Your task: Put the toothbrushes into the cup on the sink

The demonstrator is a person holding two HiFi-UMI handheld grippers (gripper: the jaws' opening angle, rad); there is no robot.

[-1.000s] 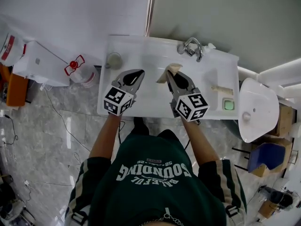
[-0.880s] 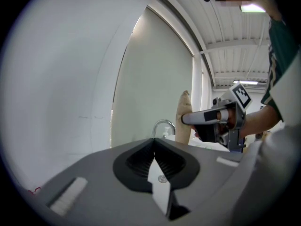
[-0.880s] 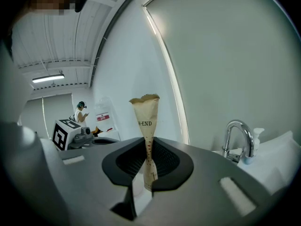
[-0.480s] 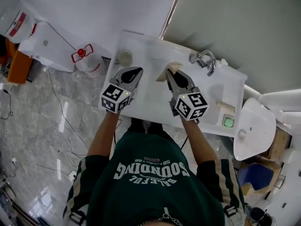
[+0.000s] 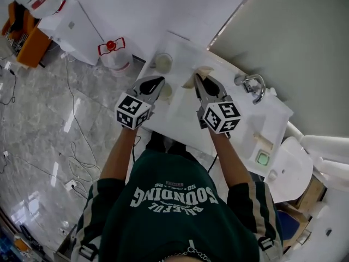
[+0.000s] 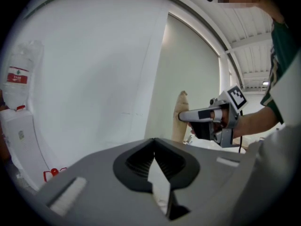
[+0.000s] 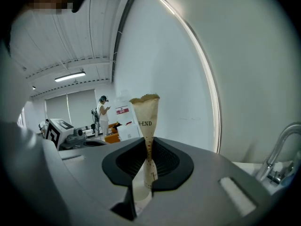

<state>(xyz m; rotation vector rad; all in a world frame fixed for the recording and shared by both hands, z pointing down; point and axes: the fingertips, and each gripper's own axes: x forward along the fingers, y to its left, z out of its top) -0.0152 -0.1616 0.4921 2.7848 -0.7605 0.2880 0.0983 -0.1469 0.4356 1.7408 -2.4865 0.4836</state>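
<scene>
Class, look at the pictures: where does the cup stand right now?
In the head view the cup stands on the sink's back left corner, just beyond the tip of the left gripper.

The wall (image 5: 163, 10) is standing close ahead of both grippers, closing off the way forward past the far edge of the sink (image 5: 179, 107). The cup (image 5: 162, 63) is sitting just ahead of the left gripper (image 5: 157, 80), its mouth lying open to reach from above. The faucet (image 5: 252, 84) is rising off to the right of the right gripper (image 5: 199, 77), apart from it. An open lane over bare sink top is running between the two grippers. The paper packet (image 7: 145, 112) is sticking out beyond the right gripper's clamped jaws, reaching toward the wall.
</scene>
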